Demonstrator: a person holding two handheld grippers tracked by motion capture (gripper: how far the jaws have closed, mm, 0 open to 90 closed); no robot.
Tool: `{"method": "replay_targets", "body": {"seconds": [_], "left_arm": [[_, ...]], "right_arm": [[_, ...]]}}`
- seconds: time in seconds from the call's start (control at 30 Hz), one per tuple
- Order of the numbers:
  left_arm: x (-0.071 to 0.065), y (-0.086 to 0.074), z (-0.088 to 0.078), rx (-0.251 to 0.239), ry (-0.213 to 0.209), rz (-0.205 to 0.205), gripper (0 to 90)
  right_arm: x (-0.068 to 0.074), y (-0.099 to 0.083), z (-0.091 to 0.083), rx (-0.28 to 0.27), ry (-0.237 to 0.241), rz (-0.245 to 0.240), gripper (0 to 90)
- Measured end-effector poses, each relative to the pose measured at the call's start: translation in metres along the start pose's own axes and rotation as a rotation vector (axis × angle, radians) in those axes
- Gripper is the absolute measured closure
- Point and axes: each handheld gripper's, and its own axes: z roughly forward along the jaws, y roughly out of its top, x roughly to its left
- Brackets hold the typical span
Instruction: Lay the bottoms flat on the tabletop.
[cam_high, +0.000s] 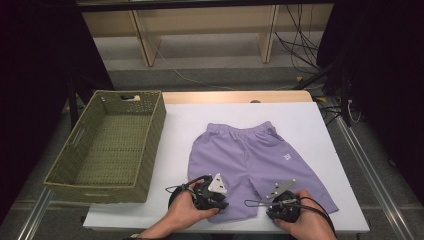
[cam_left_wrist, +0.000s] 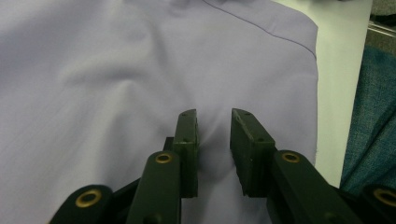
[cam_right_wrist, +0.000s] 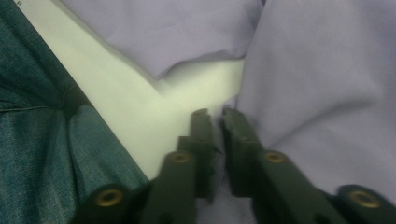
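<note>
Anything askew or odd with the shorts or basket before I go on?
Nothing stands out. The purple shorts lie flat on the white table, only lightly creased. The green basket sits upright, overhanging the table's left edge.

A white table (cam_high: 310, 120) fills the middle of the high view. On it lie 2 things: a green woven basket (cam_high: 107, 145) at the left and purple shorts (cam_high: 252, 160), spread flat, right of centre toward the lower edge.

Lab-like recording setup: white table (cam_high: 310, 125) on aluminium rails (cam_high: 367, 165), black curtains (cam_high: 40, 50), loose floor cables (cam_high: 295, 45).
</note>
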Motion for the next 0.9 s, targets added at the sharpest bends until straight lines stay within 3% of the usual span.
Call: {"method": "replay_targets", "body": {"seconds": [0.1,0.2,0.43,0.57,0.63,0.7,0.77,0.83,0.9], "left_arm": [[-0.001,0.001,0.000,-0.001,-0.003,0.002,71.5],[-0.001,0.001,0.000,-0.003,-0.003,0.004,71.5],[-0.003,0.002,0.000,-0.008,-0.007,0.012,71.3],[-0.004,0.003,0.001,-0.009,-0.009,0.017,70.2],[-0.004,0.003,0.002,-0.009,-0.010,0.017,69.6],[-0.006,0.004,0.002,-0.017,-0.016,0.016,68.6],[-0.008,0.006,0.002,-0.033,-0.030,0.017,67.5],[-0.012,0.010,0.003,-0.042,-0.050,0.036,66.4],[-0.017,0.015,0.005,-0.048,-0.073,0.052,65.4]], "right_arm": [[0.003,0.001,0.000,-0.018,0.040,0.001,89.9],[0.010,0.004,0.000,-0.036,0.124,0.001,90.0],[0.019,0.005,0.003,-0.006,0.230,-0.012,89.3],[0.017,0.005,0.001,-0.025,0.276,-0.011,84.2],[0.015,0.005,-0.002,-0.044,0.307,0.018,80.7],[0.011,0.005,-0.006,-0.071,0.310,0.031,76.0],[0.000,0.003,-0.012,-0.113,0.268,0.072,72.2],[-0.015,0.000,-0.017,-0.178,0.226,0.122,69.0],[-0.033,-0.004,-0.023,-0.218,0.181,0.203,66.3]]}}
